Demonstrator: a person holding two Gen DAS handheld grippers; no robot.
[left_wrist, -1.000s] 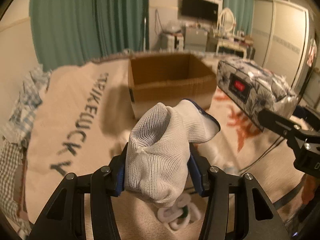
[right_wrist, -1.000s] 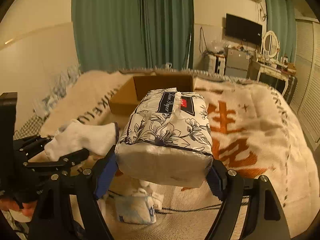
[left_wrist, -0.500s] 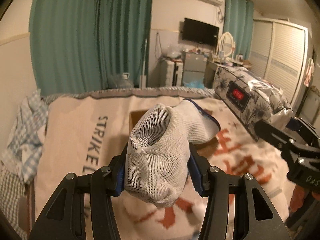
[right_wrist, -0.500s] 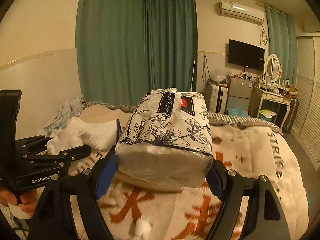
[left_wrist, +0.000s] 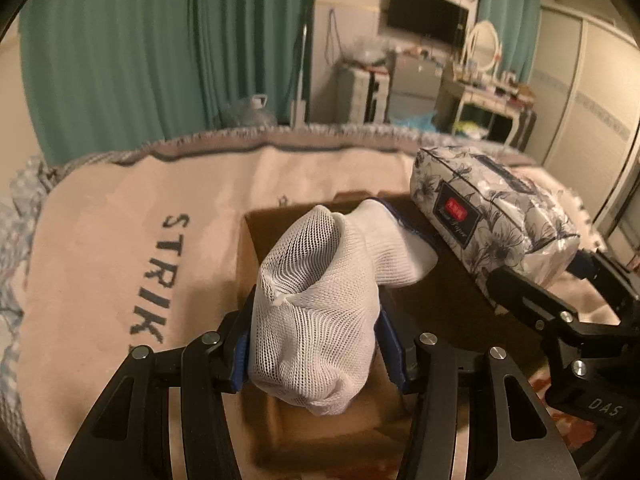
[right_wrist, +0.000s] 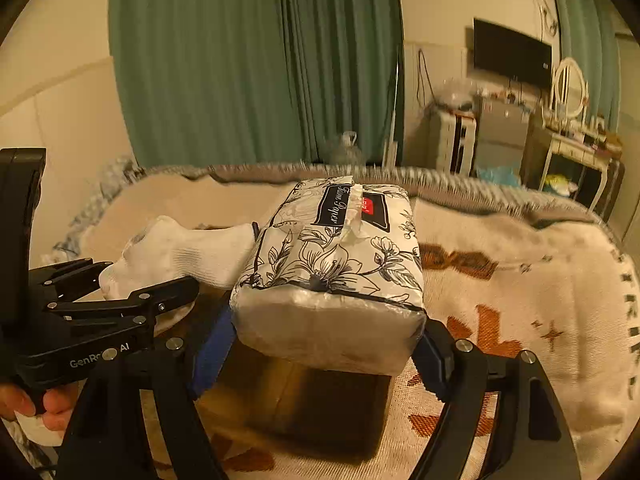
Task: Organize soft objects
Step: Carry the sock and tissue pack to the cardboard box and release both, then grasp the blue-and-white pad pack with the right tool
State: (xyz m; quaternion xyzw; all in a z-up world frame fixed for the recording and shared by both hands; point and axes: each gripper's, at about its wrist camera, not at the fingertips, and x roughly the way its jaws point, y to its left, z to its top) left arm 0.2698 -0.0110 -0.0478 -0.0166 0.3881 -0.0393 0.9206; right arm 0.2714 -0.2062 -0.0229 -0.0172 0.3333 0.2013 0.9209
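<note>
My left gripper (left_wrist: 316, 356) is shut on a white mesh sock (left_wrist: 320, 304) and holds it over the open cardboard box (left_wrist: 256, 236). My right gripper (right_wrist: 324, 344) is shut on a floral tissue pack (right_wrist: 340, 264) and holds it just above the same box (right_wrist: 320, 408). The tissue pack also shows at the right of the left wrist view (left_wrist: 492, 224). The sock and left gripper show at the left of the right wrist view (right_wrist: 180, 252). The inside of the box is mostly hidden by the two held things.
The box sits on a bed covered by a beige blanket (left_wrist: 100, 248) with dark letters and orange marks (right_wrist: 492, 320). Green curtains (right_wrist: 256, 60) hang behind. A dresser with a mirror (right_wrist: 568, 92) and a TV (right_wrist: 512, 52) stand at the back right.
Both grippers have come down and forward from their raised position and now hang over the cardboard box, each keeping its hold. The tissue pack now sits close beside the sock.
</note>
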